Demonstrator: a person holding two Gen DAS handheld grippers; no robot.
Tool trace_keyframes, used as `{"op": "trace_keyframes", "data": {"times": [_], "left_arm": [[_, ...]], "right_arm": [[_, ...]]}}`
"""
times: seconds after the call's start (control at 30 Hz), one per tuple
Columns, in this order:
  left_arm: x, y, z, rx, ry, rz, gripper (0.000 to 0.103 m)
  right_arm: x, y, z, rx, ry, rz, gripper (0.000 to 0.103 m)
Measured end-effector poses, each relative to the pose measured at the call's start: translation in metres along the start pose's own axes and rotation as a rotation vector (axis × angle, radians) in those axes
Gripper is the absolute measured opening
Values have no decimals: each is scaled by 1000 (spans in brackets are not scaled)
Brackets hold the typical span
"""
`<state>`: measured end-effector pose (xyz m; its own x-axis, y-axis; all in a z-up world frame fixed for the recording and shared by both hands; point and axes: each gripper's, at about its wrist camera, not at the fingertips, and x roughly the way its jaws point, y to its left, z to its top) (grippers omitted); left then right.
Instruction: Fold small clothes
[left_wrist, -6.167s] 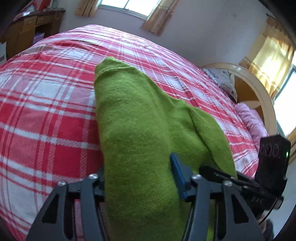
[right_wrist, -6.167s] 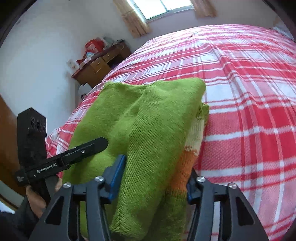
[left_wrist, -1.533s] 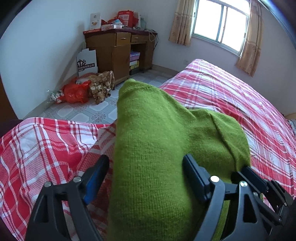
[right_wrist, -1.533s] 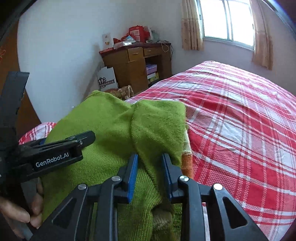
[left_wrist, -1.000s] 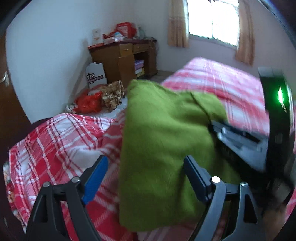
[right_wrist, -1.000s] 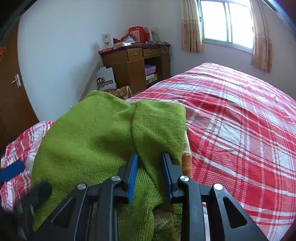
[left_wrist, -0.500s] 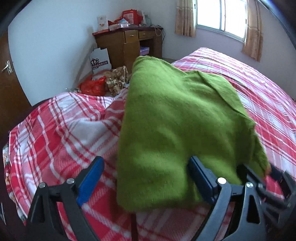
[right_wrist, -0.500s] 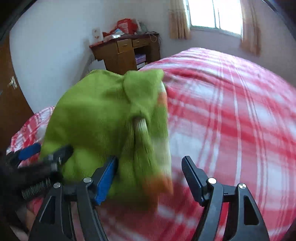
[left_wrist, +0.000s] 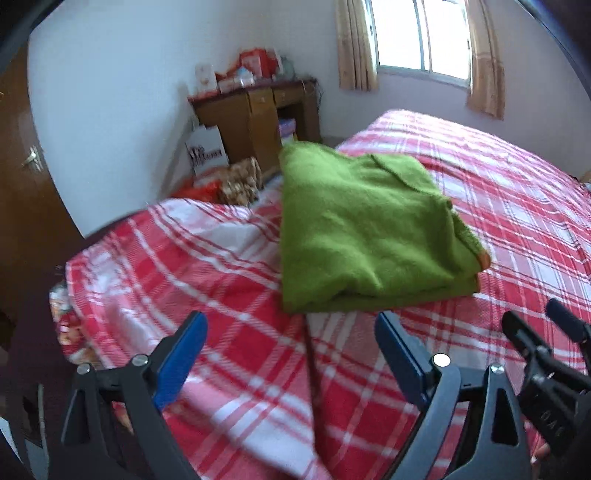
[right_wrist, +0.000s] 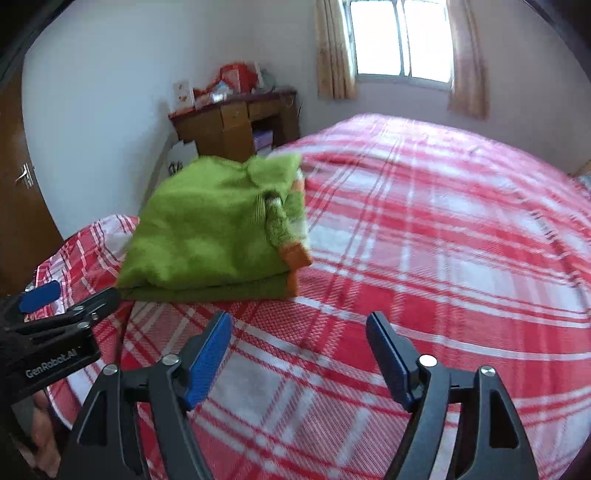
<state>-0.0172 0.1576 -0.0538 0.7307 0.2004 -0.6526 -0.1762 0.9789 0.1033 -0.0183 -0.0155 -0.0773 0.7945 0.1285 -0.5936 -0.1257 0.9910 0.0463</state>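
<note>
A folded green knitted sweater (left_wrist: 354, 229) with orange cuffs lies near the corner of the bed on the red plaid bedspread (left_wrist: 517, 206); it also shows in the right wrist view (right_wrist: 214, 232). My left gripper (left_wrist: 291, 347) is open and empty, pulled back a short way in front of the sweater. My right gripper (right_wrist: 299, 343) is open and empty, also back from the sweater, to its right. The left gripper's body (right_wrist: 55, 339) shows at the left of the right wrist view.
The bedspread (right_wrist: 443, 258) stretches far to the right. A wooden desk (left_wrist: 255, 114) with clutter stands against the wall past the bed corner. Bags (left_wrist: 229, 184) lie on the floor beside it. A brown door (left_wrist: 22, 177) is at the left.
Both grippers opened and let go of the sweater, then drew back from it. The sweater now lies folded on the bed near the corner.
</note>
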Motion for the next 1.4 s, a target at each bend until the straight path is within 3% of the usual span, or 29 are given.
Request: {"op": "trace_keyframes", "data": {"times": [0.1,0.2,0.4,0.53,1.0,1.4], "left_arm": [[-22,4,0,-1,-58,8,95],[-46,10,4,-9,-130,-1,103],[-93,9,10,8,-260,-28,103],[-112,12,12,-11,-283,-50,103],[-157,21,15,-30,-398,-3,103],[-160,16,14,-24,-400,-19,103]], "right_arm": [[-27,3,0,0,-65,-15,78],[-50,7,8,-6,-126,-31,79],[-99,12,23,-7,-239,-33,82],[-123,17,32,-13,-282,-59,87],[-196,27,39,0,-482,-85,91],[-202,18,39,49,-484,-84,92]]}}
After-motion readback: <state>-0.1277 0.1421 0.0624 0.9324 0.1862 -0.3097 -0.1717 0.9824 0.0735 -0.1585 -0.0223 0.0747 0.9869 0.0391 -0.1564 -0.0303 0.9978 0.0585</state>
